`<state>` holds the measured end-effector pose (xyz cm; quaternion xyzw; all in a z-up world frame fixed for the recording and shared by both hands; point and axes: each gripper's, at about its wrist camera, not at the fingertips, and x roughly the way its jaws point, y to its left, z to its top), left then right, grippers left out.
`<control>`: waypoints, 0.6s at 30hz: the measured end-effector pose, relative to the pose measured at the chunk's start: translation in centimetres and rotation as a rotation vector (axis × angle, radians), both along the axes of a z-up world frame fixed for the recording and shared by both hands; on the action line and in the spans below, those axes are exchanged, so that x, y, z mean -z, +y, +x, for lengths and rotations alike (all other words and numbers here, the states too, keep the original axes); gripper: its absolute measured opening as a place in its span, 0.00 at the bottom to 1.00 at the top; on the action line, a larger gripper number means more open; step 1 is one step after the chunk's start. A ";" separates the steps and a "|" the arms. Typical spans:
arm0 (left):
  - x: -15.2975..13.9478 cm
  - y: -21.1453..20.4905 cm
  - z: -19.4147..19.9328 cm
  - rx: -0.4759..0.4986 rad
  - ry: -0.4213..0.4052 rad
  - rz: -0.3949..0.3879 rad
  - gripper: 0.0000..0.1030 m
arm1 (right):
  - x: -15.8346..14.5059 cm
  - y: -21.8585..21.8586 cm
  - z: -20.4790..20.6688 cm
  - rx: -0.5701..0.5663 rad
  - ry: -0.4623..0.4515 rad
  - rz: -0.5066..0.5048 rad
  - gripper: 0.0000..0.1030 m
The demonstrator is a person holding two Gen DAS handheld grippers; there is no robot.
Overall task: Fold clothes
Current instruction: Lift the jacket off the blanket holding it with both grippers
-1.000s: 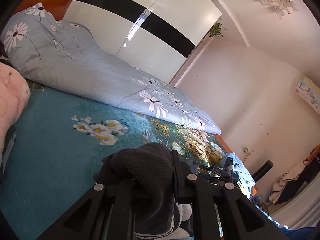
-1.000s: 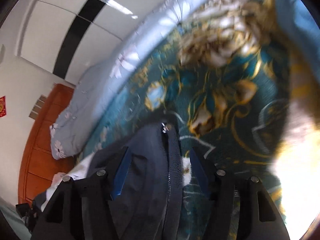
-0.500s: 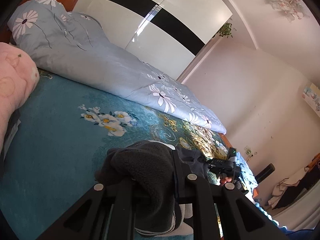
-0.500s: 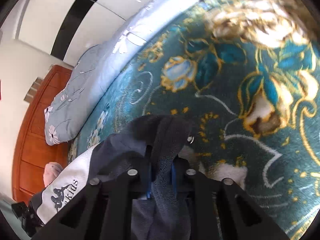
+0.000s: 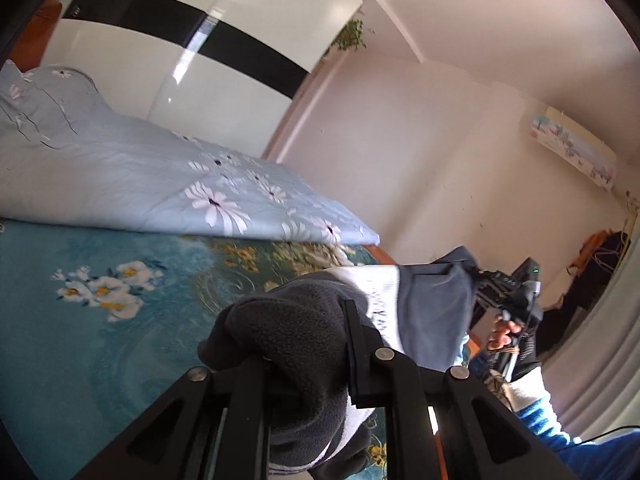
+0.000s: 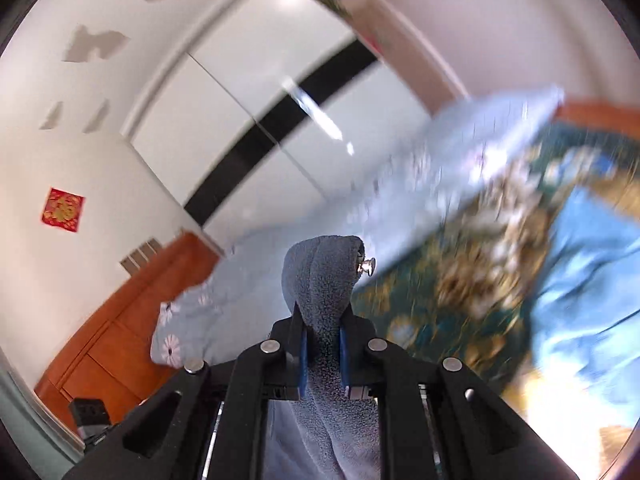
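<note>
A dark grey fleece jacket (image 5: 296, 336) with a white chest band and blue-grey panel hangs stretched between both grippers, lifted off the bed. My left gripper (image 5: 308, 360) is shut on a bunched fleece edge. My right gripper (image 6: 322, 344) is shut on another fleece edge with a metal snap button (image 6: 368, 267) beside it. In the left wrist view the right gripper (image 5: 508, 296) shows at the right, raised, holding the blue-grey end.
The bed (image 5: 80, 340) has a teal floral cover. A light blue flowered quilt (image 5: 140, 176) lies along its far side. A white wardrobe with a black band (image 5: 208, 40) stands behind. A wooden headboard (image 6: 120, 340) is at the left in the right wrist view.
Both grippers have risen, lifting the jacket off the bed and spreading it between them. The right gripper swung up fast, its view now blurred and facing the wardrobe.
</note>
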<state>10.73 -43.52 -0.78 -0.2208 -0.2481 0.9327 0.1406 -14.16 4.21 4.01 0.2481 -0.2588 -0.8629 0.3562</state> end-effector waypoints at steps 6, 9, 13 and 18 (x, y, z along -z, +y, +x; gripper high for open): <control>7.9 2.2 -3.5 0.072 -0.220 0.055 0.15 | 6.1 6.0 2.8 0.123 -0.181 0.180 0.13; 10.6 2.7 -3.5 0.075 -0.279 0.070 0.16 | 12.0 7.1 2.9 0.142 -0.329 0.236 0.13; 12.0 2.5 -2.5 0.081 -0.299 0.109 0.17 | 15.7 7.9 3.0 0.170 -0.409 0.231 0.14; 12.2 2.4 -1.0 0.069 -0.293 0.135 0.22 | 14.6 7.9 3.4 0.202 -0.374 0.278 0.34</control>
